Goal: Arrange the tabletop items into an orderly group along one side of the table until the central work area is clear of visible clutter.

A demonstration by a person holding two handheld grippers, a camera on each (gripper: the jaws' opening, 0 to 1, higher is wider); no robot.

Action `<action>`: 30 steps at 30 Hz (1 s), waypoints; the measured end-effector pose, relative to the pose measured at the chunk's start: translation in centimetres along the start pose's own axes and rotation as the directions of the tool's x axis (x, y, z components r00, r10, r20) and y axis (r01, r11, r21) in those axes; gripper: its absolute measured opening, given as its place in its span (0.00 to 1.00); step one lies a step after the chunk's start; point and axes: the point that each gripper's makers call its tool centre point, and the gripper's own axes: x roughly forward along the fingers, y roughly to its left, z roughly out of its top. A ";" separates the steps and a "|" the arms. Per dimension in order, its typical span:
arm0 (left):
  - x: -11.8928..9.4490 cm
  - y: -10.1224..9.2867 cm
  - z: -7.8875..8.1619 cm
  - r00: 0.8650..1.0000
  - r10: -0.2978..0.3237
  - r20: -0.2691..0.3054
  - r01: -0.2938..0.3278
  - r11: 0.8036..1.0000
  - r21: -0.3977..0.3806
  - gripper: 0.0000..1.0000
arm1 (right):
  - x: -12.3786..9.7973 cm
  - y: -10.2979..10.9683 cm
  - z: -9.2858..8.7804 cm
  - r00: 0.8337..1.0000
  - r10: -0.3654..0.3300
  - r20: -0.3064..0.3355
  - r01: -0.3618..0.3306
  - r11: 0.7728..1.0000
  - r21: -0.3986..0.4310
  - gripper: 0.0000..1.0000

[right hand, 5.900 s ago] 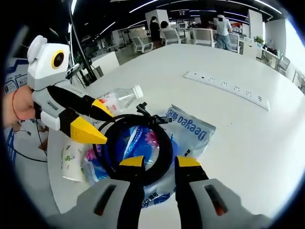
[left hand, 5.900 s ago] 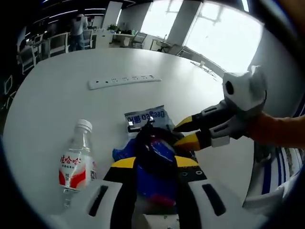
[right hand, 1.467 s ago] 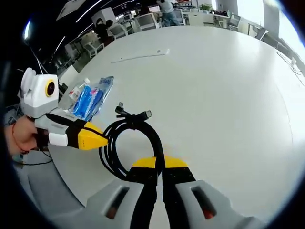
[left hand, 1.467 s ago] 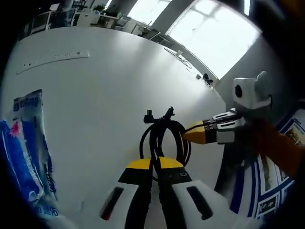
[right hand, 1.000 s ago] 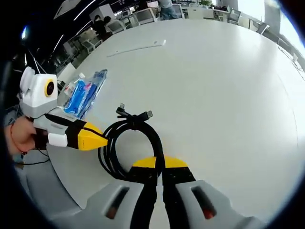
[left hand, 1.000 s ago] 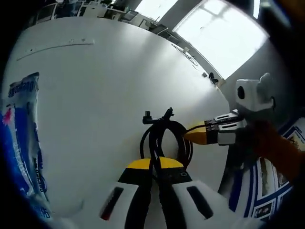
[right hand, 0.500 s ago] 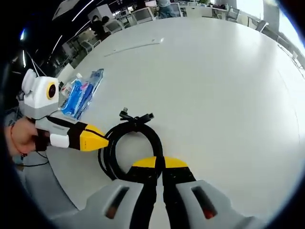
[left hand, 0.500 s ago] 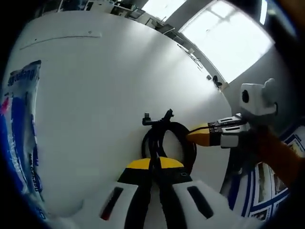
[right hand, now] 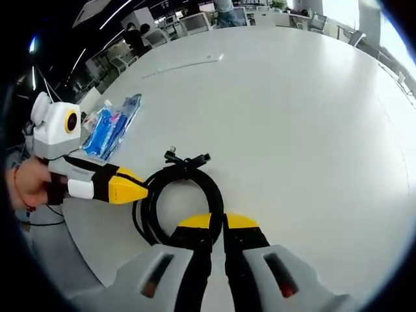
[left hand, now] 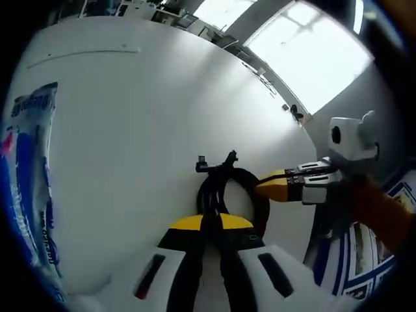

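Note:
A coiled black cable point(right hand: 182, 188) with its plugs sticking out lies low over the white table point(right hand: 292, 130), near the edge. My right gripper point(right hand: 218, 224) is shut on the near side of the coil, a thin gap showing between its yellow tips. My left gripper point(right hand: 140, 190) comes in from the left, shut on the coil's left side. In the left gripper view the cable point(left hand: 227, 185) runs up between my left gripper's point(left hand: 209, 224) yellow tips, and the right gripper point(left hand: 276, 188) holds the coil's right side.
A blue snack bag point(right hand: 117, 123) and a water bottle point(right hand: 97, 117) lie further along the table edge; the bag point(left hand: 26, 175) is at the left. A white power strip point(right hand: 182, 65) lies far across the table. Chairs and people stand beyond.
The coil has sunk a little toward the table with both grippers still on it. The gap between the right gripper's tips looks slightly wider than half a second ago.

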 end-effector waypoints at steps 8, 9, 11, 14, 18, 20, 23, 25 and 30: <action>-0.5 0.0 -0.1 1.000 -0.003 -0.001 0.003 1.000 0.025 0.13 | -0.6 -0.2 0.5 0.999 -0.023 0.031 0.023 1.000 -0.011 0.10; -0.6 0.1 -0.1 1.000 0.001 0.001 -0.001 1.000 0.027 0.15 | -0.6 -0.2 0.5 0.999 -0.024 0.034 0.024 1.000 -0.010 0.11; -0.8 0.0 0.0 1.000 -0.005 0.009 0.005 1.000 0.022 0.18 | -0.9 -0.2 0.6 0.999 -0.028 0.045 0.028 0.999 -0.016 0.11; -1.0 -0.1 0.1 1.000 -0.005 0.011 0.005 0.999 0.035 0.21 | -1.0 -0.2 0.7 0.999 -0.031 0.045 0.032 0.999 -0.016 0.13; -1.4 -0.5 0.4 1.000 -0.017 0.021 0.016 0.999 0.052 0.25 | -1.5 0.4 1.0 0.998 -0.020 0.064 0.021 1.000 -0.009 0.15; -1.6 -0.7 0.5 1.000 -0.024 0.019 0.023 0.998 0.060 0.27 | -1.7 0.6 1.2 0.997 -0.026 0.071 0.027 1.000 -0.016 0.18; -1.9 -1.0 0.5 0.999 -0.033 0.018 0.031 0.996 0.080 0.32 | -1.9 0.9 1.4 0.997 -0.021 0.078 0.023 0.999 -0.025 0.21; -2.1 -1.2 0.6 0.999 -0.039 0.018 0.037 0.995 0.093 0.33 | -2.1 1.1 1.5 0.996 -0.021 0.081 0.024 0.999 -0.031 0.21; -2.9 -1.6 0.8 0.998 -0.050 0.027 0.047 0.993 0.109 0.36 | -2.7 1.6 2.0 0.995 -0.006 0.104 0.009 1.000 -0.029 0.24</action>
